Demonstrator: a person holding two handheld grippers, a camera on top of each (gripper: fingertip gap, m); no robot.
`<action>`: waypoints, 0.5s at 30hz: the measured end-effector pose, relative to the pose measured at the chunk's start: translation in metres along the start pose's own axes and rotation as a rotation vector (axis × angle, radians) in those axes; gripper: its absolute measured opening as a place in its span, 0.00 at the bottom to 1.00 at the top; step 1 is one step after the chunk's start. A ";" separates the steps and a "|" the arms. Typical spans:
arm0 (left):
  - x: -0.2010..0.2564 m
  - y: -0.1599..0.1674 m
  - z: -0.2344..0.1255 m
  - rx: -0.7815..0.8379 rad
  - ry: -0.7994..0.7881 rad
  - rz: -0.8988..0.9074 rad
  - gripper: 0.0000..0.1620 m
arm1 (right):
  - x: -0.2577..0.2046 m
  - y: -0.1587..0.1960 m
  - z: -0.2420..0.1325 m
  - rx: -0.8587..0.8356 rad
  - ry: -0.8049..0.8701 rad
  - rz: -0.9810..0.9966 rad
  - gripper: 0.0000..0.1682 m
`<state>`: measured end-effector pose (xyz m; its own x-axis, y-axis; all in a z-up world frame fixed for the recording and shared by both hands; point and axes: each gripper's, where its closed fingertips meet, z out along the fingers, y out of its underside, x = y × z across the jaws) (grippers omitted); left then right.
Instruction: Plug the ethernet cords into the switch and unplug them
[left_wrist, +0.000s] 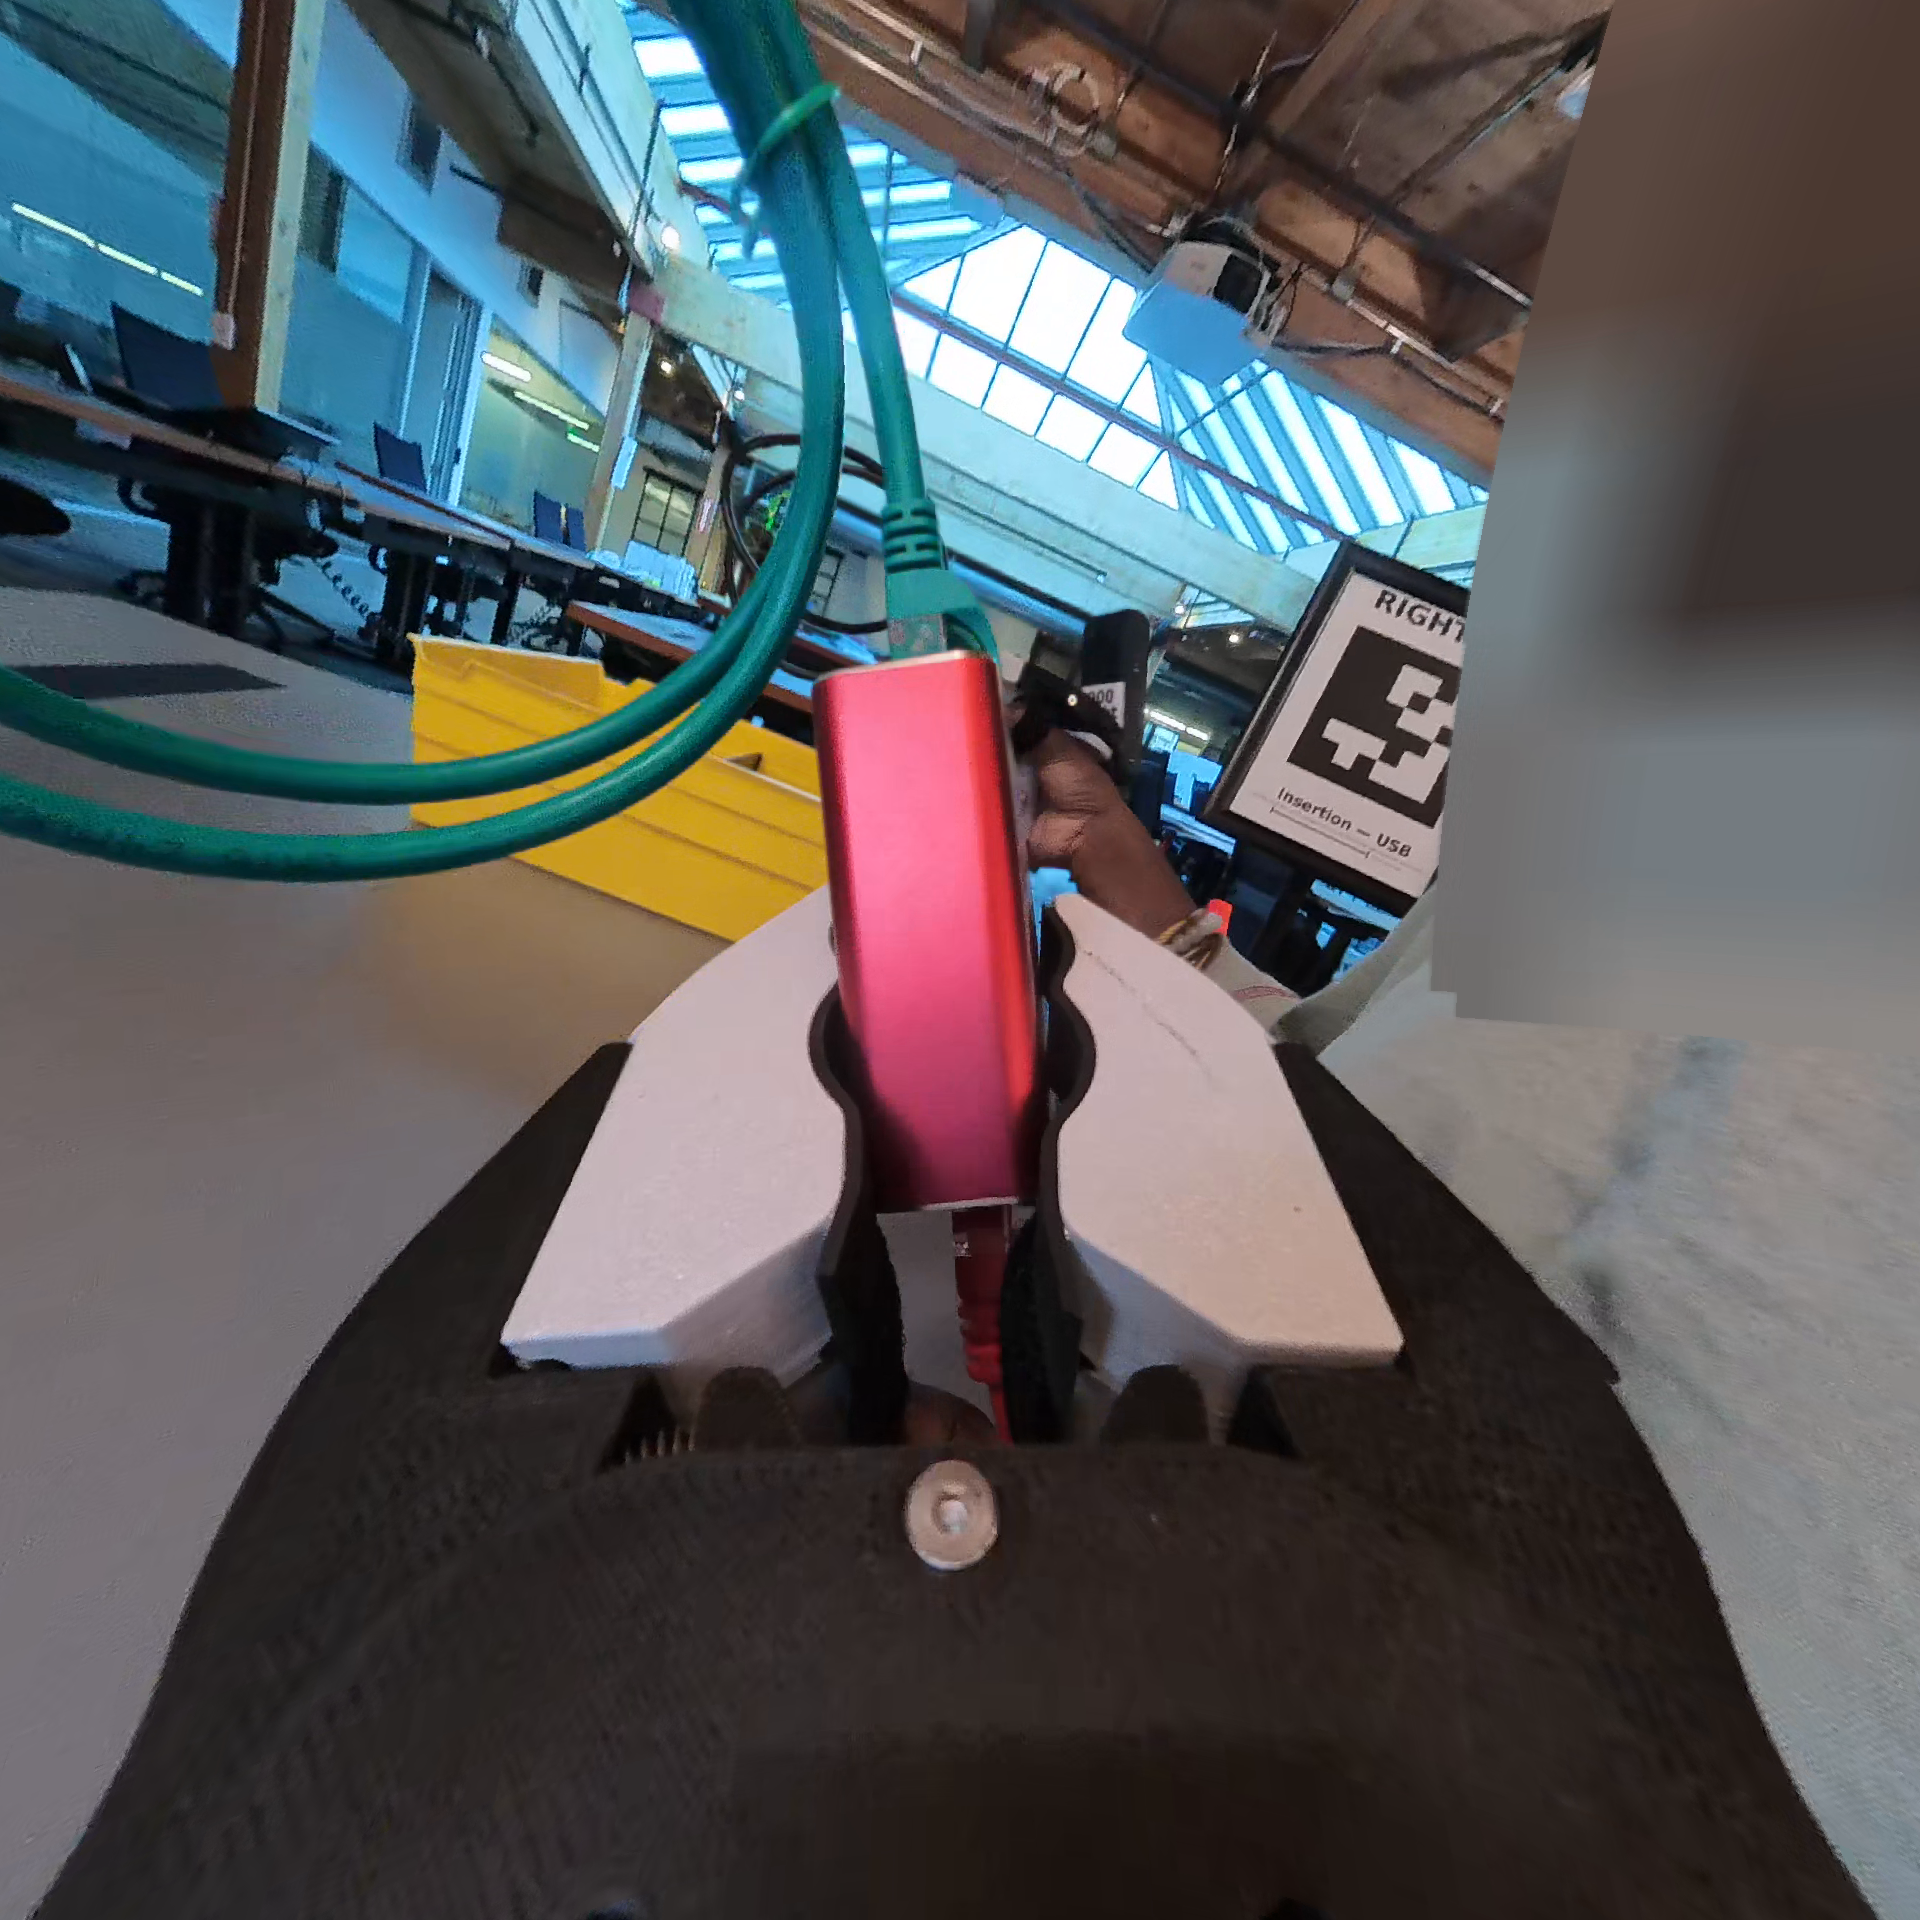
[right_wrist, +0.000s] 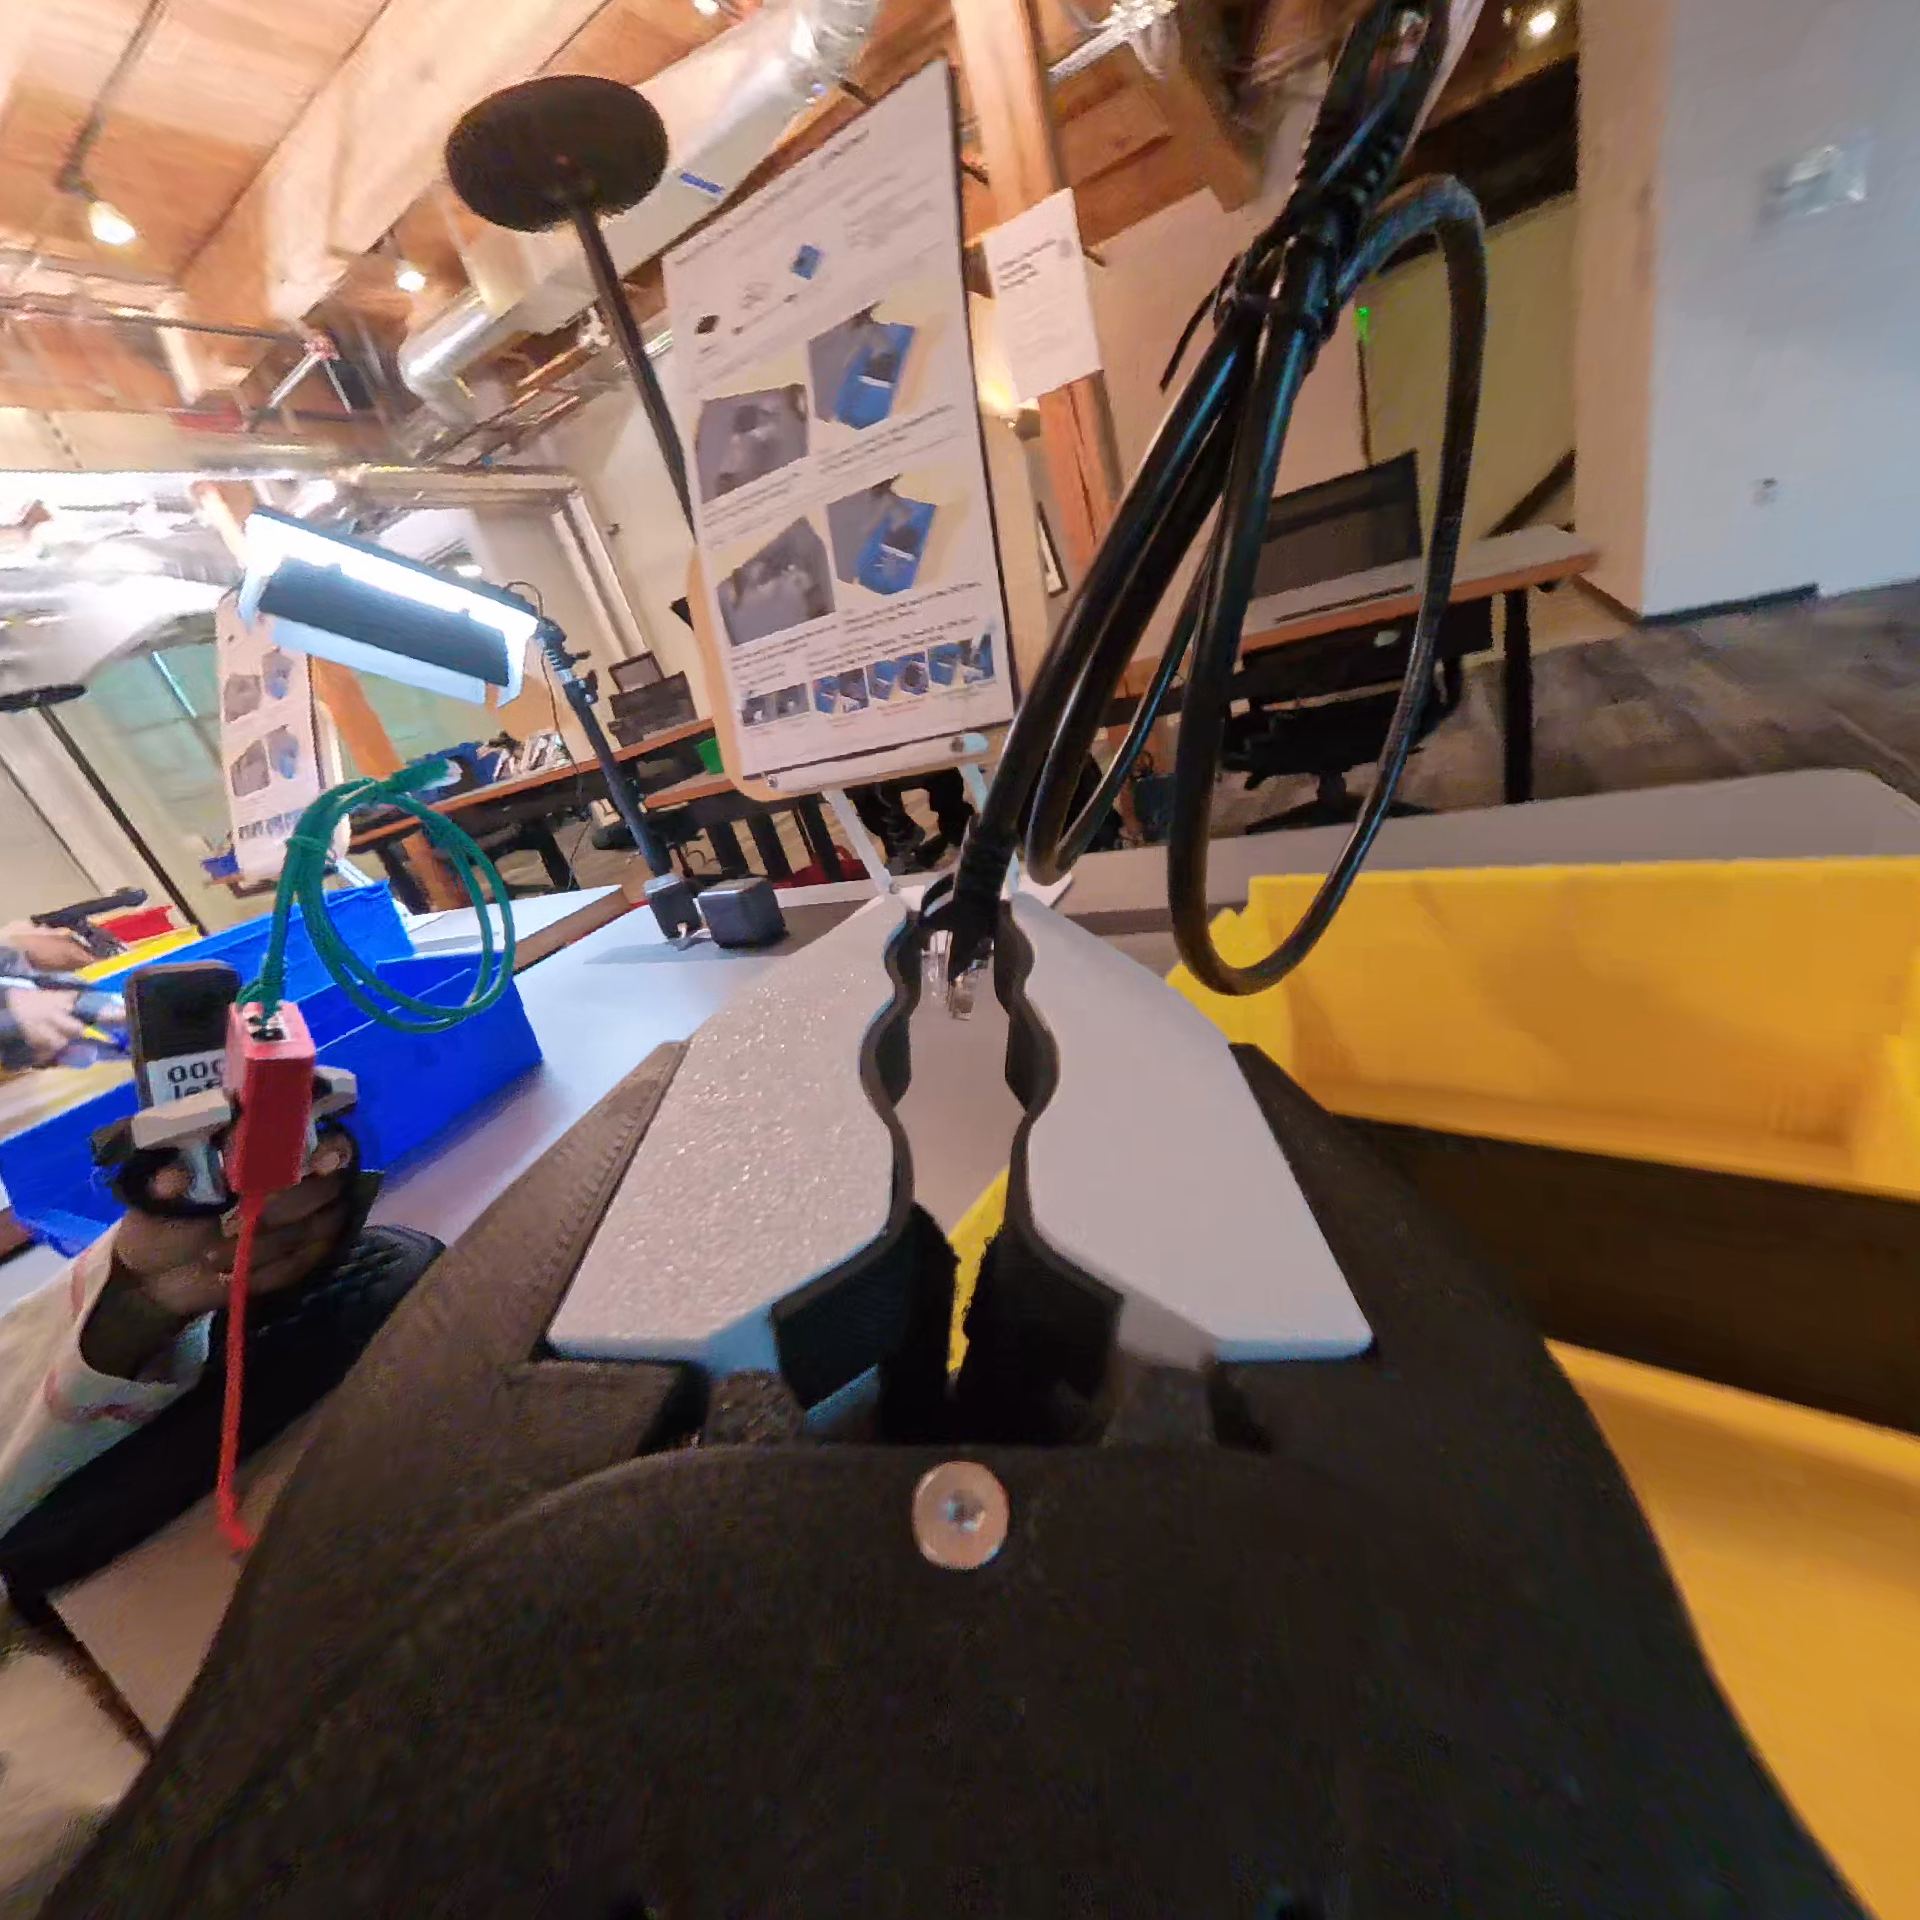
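My left gripper (left_wrist: 943, 925) is shut on a red metal switch (left_wrist: 914, 831) and holds it upright above the table. A green ethernet cord (left_wrist: 821, 416) is plugged into the switch's far end by its green plug (left_wrist: 920, 582) and loops off to the left. A red cable (left_wrist: 982, 1340) leaves the switch's near end. My right gripper (right_wrist: 961, 935) is shut on the clear plug (right_wrist: 961, 982) of a black ethernet cord (right_wrist: 1122, 582), whose tied loops rise above it. The right wrist view also shows the left gripper (right_wrist: 249, 1112) with the switch (right_wrist: 268, 1101) at far left, well apart from the black plug.
A yellow bin (right_wrist: 1558, 1018) stands close on the right and also shows in the left wrist view (left_wrist: 623, 769). A blue bin (right_wrist: 436, 1039) sits behind the left gripper. A poster board (right_wrist: 842, 468), a lamp (right_wrist: 384, 613) and a marker sign (left_wrist: 1361, 717) stand at the back of the grey table (left_wrist: 208, 1039). Some 35 centimetres of space lies between my two pairs of fingers.
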<state>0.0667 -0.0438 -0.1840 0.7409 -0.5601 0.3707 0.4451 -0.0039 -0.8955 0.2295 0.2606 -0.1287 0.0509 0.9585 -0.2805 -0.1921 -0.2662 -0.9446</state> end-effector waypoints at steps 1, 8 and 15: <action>0.000 0.002 0.001 -0.012 -0.001 0.000 0.19 | 0.003 0.006 -0.005 -0.015 0.004 0.025 0.08; -0.002 0.013 0.005 -0.076 -0.010 -0.002 0.19 | 0.008 0.060 -0.044 -0.413 -0.026 0.025 0.08; -0.001 0.014 0.006 -0.081 -0.010 0.003 0.19 | 0.021 0.067 -0.077 -0.763 -0.072 -0.074 0.08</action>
<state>0.0747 -0.0385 -0.1957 0.7473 -0.5522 0.3697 0.4010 -0.0689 -0.9135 0.2932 0.2552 -0.2112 -0.0314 0.9739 -0.2247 0.5396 -0.1727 -0.8240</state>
